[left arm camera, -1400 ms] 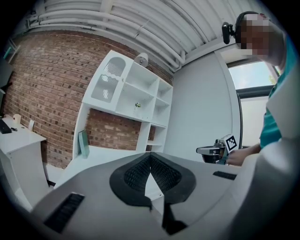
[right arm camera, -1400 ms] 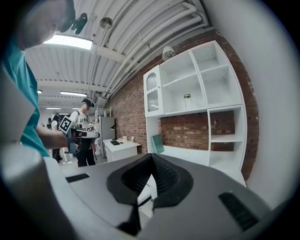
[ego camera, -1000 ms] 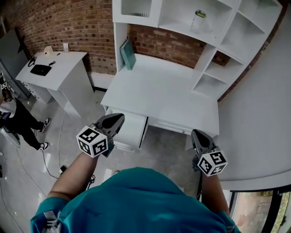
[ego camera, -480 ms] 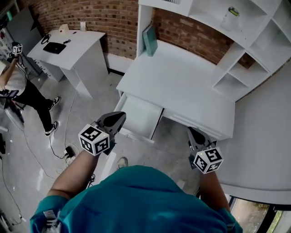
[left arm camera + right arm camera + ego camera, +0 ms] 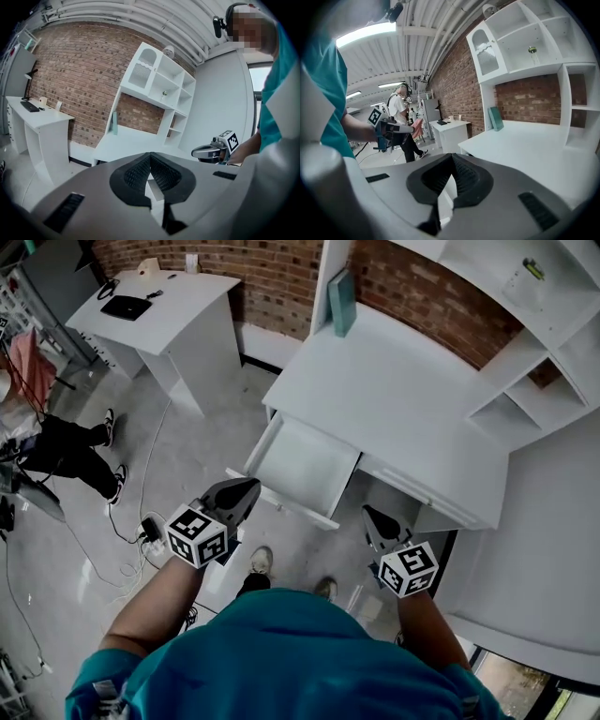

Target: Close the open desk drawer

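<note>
The open desk drawer [image 5: 305,465] is jutting out of the left front of a white worktop [image 5: 422,418], its inside white and its front panel facing the person; beyond the drawer the worktop is running back to a red brick wall [image 5: 272,273]; a teal book [image 5: 342,292] is leaning upright at the wall end, straight beyond the drawer; to the right of the drawer and further back a white shelf unit [image 5: 530,371] is rising off the worktop; well to the left of the drawer a smaller white table [image 5: 173,306] is standing against the same wall, bearing a flat black item [image 5: 126,306]; glossy grey floor [image 5: 197,446] is spreading below and left of the drawer, with cables [image 5: 141,521] trailing across it; far to the left of the drawer another person [image 5: 66,442] in dark trousers is standing; the holder's own shoes [image 5: 261,562] are showing on the floor just in front of the drawer.

The left gripper [image 5: 246,488] is hovering near the left end of the drawer front, not touching it, its jaws pressed together with nothing between them; the right gripper [image 5: 368,515] is hanging off the drawer's front right corner, a little further from it and over the floor, its jaws likewise pressed together and empty; both are pointing toward the drawer.
</note>
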Motion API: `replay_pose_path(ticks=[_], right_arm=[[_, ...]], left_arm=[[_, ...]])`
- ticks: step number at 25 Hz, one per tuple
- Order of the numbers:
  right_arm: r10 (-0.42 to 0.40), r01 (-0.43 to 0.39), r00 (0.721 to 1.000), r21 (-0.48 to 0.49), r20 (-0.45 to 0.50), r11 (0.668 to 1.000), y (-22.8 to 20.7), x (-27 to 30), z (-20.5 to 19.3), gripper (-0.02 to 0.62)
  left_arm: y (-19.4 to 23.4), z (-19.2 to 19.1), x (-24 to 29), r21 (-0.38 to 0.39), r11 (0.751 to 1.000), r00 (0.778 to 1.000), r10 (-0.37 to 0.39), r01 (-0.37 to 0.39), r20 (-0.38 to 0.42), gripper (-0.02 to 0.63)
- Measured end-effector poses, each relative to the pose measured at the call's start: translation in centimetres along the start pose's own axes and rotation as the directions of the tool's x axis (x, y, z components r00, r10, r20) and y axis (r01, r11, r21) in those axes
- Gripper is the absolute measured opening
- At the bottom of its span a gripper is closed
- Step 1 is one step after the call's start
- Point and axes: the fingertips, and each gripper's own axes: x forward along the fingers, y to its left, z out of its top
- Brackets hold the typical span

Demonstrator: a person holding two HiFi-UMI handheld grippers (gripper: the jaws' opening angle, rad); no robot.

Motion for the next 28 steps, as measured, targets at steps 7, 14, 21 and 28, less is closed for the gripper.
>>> replay_pose_path(ticks=[7,14,21,28], right_arm=[[0.037,-0.035,0.997,0.026,-0.065,0.999,2.6,4.4,-4.7,0.020],[0.060,-0.055,0.989,0.041,-0.135,0.998,4.3,8.0,-9.6,0.021],[0.050,-0.038,0.976,0.056,-0.213,0.998,4.6,9.9,-14.6,0.021],[0.037,-0.020,0.958,0.063,-0.283,0.998,4.4,10.9,-18.4,0.021]], left_arm=[[2.7,-3.4,-1.7,-0.031,0.999,0.999,0.024,-0.025,-0.039,0.015],[4.8,-6.1,-2.2,-0.046,0.998,0.998,0.032,-0.034,-0.055,0.015],[6.0,-8.3,-2.1,-0.055,0.998,0.996,0.020,-0.025,-0.089,0.015],[6.6,-9.5,-1.8,-0.058,0.998,0.994,0.010,-0.016,-0.113,0.015]])
